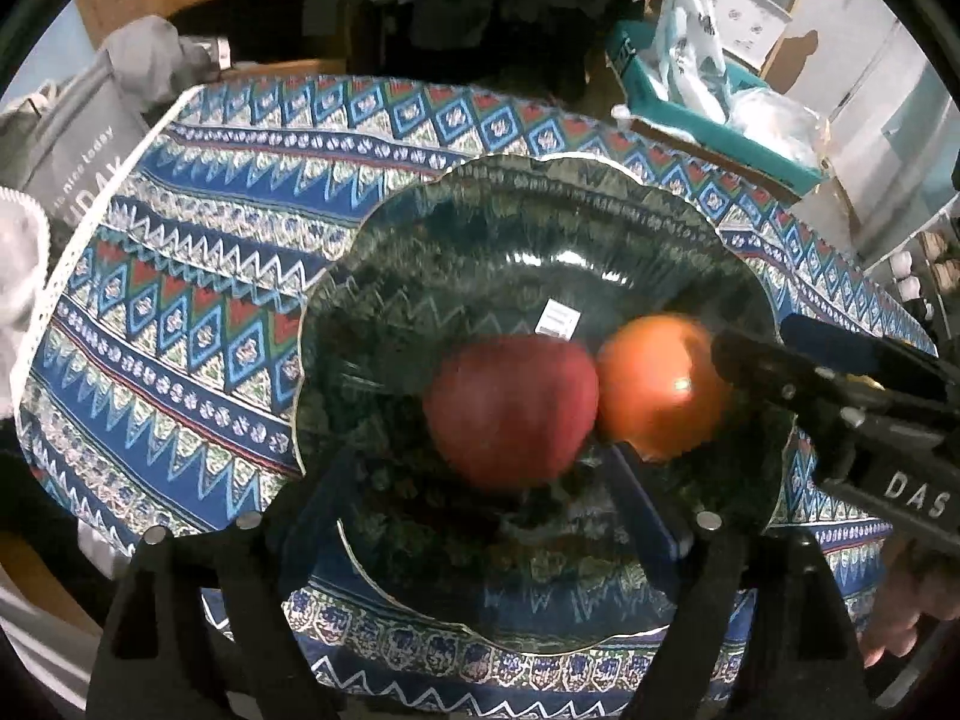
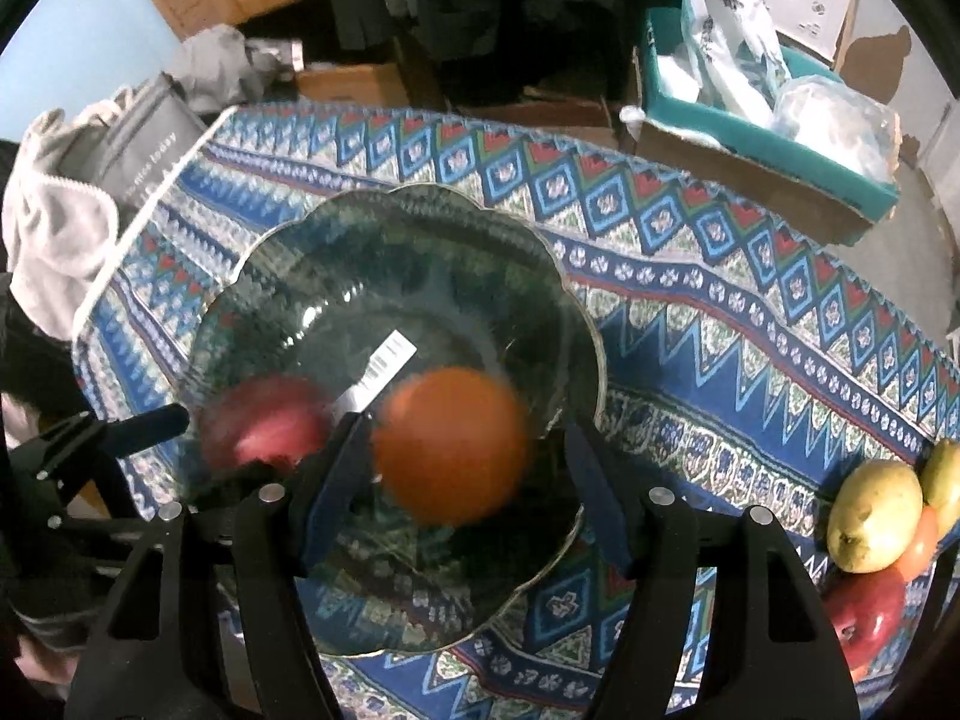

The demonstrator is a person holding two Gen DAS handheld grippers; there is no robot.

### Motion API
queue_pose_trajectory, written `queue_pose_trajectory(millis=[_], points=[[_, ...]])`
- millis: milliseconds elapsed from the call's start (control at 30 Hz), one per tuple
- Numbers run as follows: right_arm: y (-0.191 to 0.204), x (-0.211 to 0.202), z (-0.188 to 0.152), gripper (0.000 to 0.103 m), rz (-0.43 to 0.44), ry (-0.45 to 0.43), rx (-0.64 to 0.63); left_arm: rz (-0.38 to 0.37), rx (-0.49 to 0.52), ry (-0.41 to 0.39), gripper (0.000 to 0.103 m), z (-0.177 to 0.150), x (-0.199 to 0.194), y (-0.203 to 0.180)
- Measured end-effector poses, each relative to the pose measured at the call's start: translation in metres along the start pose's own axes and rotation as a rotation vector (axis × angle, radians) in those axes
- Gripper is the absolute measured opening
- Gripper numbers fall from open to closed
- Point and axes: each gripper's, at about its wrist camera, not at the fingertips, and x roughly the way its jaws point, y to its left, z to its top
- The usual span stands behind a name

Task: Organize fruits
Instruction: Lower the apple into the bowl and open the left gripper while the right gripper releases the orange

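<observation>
A clear glass bowl (image 1: 372, 252) with a scalloped rim stands on the patterned cloth; it also shows in the right wrist view (image 2: 576, 312). A red apple (image 1: 510, 411) and an orange fruit (image 1: 654, 384) lie in it, both blurred. My left gripper (image 1: 480, 480) is open, its fingers on either side of the apple, near it. My right gripper (image 2: 462, 462) is open with the orange fruit (image 2: 450, 444) between its fingers, not gripped; the apple (image 2: 264, 426) lies to its left. The right gripper also shows in the left wrist view (image 1: 780, 354).
A yellow pear (image 2: 873, 516), a second pear (image 2: 945, 480), an orange fruit (image 2: 921, 540) and a red apple (image 2: 867, 612) lie on the cloth at the right edge. A teal box (image 2: 768, 138) and grey clothes (image 2: 54, 240) stand beyond the table.
</observation>
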Motion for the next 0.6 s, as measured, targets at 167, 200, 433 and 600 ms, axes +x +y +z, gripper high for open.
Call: queue_pose_trajectory(millis=[167,200,433,600], points=[[-0.005,-0.015,0.003,0.070,0.000,-0.035,0.020,-0.010,0.008,-0.012,0.086,0.001,-0.008,-0.002],[-0.006,-0.018,0.004,0.070,-0.004,-0.042,0.021,-0.007,0.012,-0.016,0.086,0.002,-0.008,-0.004],[-0.009,-0.047,0.004,0.071,-0.048,-0.105,0.016,-0.027,0.030,-0.059,0.086,0.006,-0.027,-0.014],[-0.013,-0.067,0.003,0.072,-0.084,-0.148,0.014,-0.045,0.041,-0.082,0.086,0.008,-0.036,-0.023]])
